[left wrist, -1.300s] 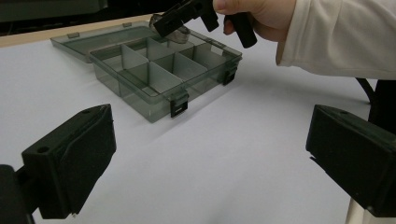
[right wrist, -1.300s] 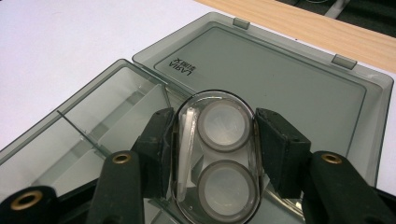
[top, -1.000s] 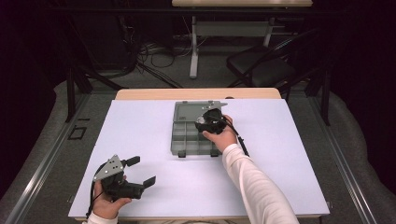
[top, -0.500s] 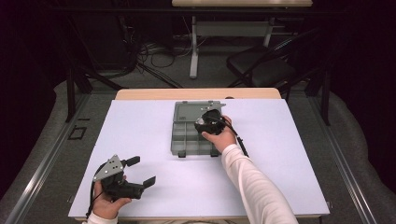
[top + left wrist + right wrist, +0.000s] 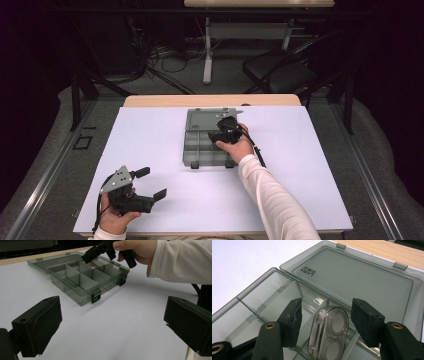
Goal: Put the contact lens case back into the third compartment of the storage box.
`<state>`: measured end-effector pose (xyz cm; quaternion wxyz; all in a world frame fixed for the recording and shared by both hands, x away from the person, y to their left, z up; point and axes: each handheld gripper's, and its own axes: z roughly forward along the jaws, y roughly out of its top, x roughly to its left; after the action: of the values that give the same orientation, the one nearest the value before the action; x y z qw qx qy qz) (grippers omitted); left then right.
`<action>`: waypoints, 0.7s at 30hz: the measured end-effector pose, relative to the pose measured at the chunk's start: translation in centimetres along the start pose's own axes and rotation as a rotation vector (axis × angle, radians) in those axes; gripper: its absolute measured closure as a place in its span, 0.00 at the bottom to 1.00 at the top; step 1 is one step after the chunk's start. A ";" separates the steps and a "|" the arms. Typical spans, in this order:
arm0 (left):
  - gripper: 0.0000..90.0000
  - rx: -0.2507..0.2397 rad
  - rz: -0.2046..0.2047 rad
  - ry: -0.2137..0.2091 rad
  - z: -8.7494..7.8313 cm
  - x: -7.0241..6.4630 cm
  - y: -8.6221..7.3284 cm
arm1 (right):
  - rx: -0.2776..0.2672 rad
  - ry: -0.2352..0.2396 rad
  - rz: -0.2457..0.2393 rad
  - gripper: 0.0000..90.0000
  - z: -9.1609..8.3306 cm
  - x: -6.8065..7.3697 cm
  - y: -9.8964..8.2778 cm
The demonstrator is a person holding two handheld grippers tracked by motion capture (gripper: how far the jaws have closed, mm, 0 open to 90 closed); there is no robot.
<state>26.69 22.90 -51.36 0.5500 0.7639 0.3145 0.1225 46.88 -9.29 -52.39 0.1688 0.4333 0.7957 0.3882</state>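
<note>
Small clear oval plastic case (image 5: 328, 333): lower end cut by right gripper view's bottom edge. High view: right claw (image 5: 223, 131) hides it inside smoky transparent compartment box (image 5: 201, 145).

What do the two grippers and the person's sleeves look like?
Both grippers are black with two blocky padded jaws. The left gripper carries a grey three-cornered plate on top. A black cable trails from the right gripper, whose arms show brass rivets. The sleeve is white.

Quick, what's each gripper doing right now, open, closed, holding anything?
Left gripper: open, empty.
Right gripper: jaws just opened, clear case between them, released.
</note>
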 end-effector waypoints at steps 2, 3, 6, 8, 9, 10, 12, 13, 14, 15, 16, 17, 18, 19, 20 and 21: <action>0.02 0.002 0.004 0.004 0.0 0.0 0.0 | -0.001 0.003 0.000 0.46 0.0 0.0 0.0; 0.02 0.001 0.003 0.006 0.1 0.0 0.0 | 0.003 0.009 0.002 0.44 0.0 0.1 0.0; 0.02 0.005 0.000 0.005 0.2 0.1 0.1 | 0.020 0.002 -0.019 0.44 0.0 0.4 0.0; 0.02 0.004 -0.002 0.003 0.2 0.2 0.1 | 0.037 0.001 -0.029 0.44 -0.2 0.5 0.0; 0.02 0.000 -0.005 0.010 0.3 0.2 0.0 | 0.035 0.001 -0.032 0.44 -0.3 0.6 0.0; 0.02 0.000 -0.005 0.010 0.3 0.2 0.0 | 0.035 0.001 -0.032 0.44 -0.3 0.6 0.0; 0.02 -0.002 -0.007 0.010 0.3 0.3 0.0 | 0.035 -0.010 -0.043 0.44 -0.5 0.6 0.1; 0.02 0.000 -0.010 0.014 0.3 0.3 0.1 | 0.032 -0.011 -0.036 0.43 -0.8 0.6 0.2; 0.02 0.000 -0.010 0.014 0.3 0.3 0.1 | 0.032 -0.011 -0.036 0.43 -0.8 0.6 0.2; 0.02 0.000 -0.012 0.013 0.3 0.4 0.1 | 0.015 -0.016 -0.027 0.42 -1.0 0.6 0.2; 0.02 0.000 -0.012 0.013 0.3 0.4 0.1 | 0.020 -0.014 -0.025 0.41 -1.1 0.5 0.3; 0.02 -0.001 -0.013 0.016 0.3 0.4 0.1 | 0.022 -0.017 -0.019 0.39 -1.2 0.6 0.3; 0.02 -0.001 -0.013 0.016 0.3 0.4 0.1 | 0.013 -0.016 -0.017 0.37 -1.3 0.7 0.3; 0.02 -0.002 -0.014 0.016 0.3 0.4 0.1 | 0.018 -0.014 -0.018 0.35 -1.4 0.7 0.4; 0.02 -0.002 -0.014 0.016 0.3 0.4 0.1 | 0.016 -0.014 -0.015 0.34 -1.5 0.8 0.4; 0.02 -0.001 -0.014 -0.004 0.3 0.5 0.1 | 0.015 -0.015 -0.011 0.32 -1.7 0.8 0.4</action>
<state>27.19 22.97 -51.48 0.5519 0.7617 0.3185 0.1176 45.65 -9.26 -50.93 0.1734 0.4329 0.7999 0.3779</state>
